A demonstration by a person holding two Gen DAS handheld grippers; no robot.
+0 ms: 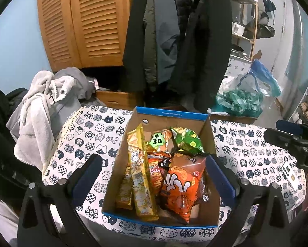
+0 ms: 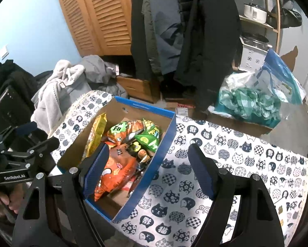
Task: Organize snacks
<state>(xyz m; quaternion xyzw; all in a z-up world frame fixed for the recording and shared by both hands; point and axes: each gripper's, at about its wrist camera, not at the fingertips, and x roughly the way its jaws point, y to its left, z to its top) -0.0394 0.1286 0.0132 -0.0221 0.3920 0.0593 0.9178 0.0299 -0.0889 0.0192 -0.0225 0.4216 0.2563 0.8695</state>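
Note:
A blue-rimmed cardboard box stands on the cat-print tablecloth. It holds several snack packs: a long yellow pack, an orange bag, a green bag and an orange-green bag. My left gripper is open, fingers straddling the box above it, holding nothing. My right gripper is open and empty, over the box's right wall. The box, orange bag and green bag also show in the right wrist view.
A white remote lies on the cloth at the right. A chair with grey-white clothes stands left of the table. Coats hang behind, with a teal bag on a carton at back right.

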